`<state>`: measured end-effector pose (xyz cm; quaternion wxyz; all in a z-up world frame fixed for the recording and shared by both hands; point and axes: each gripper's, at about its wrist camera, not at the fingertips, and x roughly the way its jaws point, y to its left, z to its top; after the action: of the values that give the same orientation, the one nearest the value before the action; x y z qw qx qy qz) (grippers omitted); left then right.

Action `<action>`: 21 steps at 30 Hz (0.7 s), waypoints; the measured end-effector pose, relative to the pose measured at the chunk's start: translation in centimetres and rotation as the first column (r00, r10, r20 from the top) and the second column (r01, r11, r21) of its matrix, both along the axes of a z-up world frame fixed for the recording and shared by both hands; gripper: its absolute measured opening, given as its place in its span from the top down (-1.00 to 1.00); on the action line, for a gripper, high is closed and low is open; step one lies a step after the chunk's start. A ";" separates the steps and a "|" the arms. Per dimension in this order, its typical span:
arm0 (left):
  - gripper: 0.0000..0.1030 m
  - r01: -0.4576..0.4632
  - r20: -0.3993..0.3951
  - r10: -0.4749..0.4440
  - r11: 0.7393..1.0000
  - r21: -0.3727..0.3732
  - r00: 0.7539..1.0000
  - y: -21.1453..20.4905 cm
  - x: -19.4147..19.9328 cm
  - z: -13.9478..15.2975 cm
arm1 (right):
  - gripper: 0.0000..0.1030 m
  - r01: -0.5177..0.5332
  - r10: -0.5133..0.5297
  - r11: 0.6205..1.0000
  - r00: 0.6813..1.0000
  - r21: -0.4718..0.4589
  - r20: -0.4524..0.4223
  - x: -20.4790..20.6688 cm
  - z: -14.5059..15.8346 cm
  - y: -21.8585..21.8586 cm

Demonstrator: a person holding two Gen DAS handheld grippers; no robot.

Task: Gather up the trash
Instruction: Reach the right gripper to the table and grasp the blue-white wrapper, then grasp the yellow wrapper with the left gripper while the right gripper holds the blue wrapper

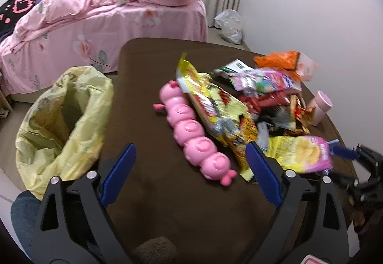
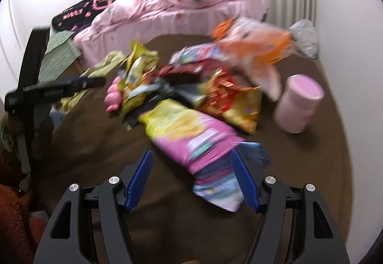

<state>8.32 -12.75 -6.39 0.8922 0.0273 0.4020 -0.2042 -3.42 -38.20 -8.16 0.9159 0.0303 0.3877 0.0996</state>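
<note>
The left gripper (image 1: 191,165) hangs over the brown table (image 1: 143,86) with its jaws wide apart and empty; the yellow trash bag (image 1: 59,125) gapes just off its left finger, and the pink caterpillar toy (image 1: 194,134) lies between its fingers. The right gripper (image 2: 191,180) is also spread open, the pink-and-yellow chip bag (image 2: 189,132) directly ahead between its blue fingertips (image 2: 244,182). Beyond that bag lies the blurred heap of snack wrappers (image 2: 215,82), with a pink cup (image 2: 299,106) ahead to the right.
</note>
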 end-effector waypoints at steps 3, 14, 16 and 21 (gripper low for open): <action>-0.68 0.033 0.001 -0.033 0.999 -0.003 0.999 -0.9 -0.6 0.1 | -0.24 0.085 -0.084 0.996 0.996 -0.012 0.032 -0.2 0.7 -2.2; -0.53 0.211 -0.021 -0.212 0.976 -0.048 0.977 -4.7 -1.9 1.0 | 0.52 0.073 -0.072 0.996 0.997 0.042 -0.025 2.3 -2.3 -5.1; -0.51 0.229 -0.032 -0.231 0.972 -0.054 0.972 -5.2 -2.0 1.0 | 0.75 0.020 -0.018 0.999 0.999 0.050 -0.045 2.2 -2.6 -4.2; -0.49 0.278 -0.081 -0.282 0.959 -0.057 0.956 -6.7 -2.1 0.2 | 0.77 0.095 -0.095 0.995 0.995 -0.030 0.013 0.4 -1.1 -4.3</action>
<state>6.19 -19.44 -6.24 0.8361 0.0550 0.4283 -0.3383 -2.97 -42.52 -9.26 0.9221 0.0343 0.3820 0.0502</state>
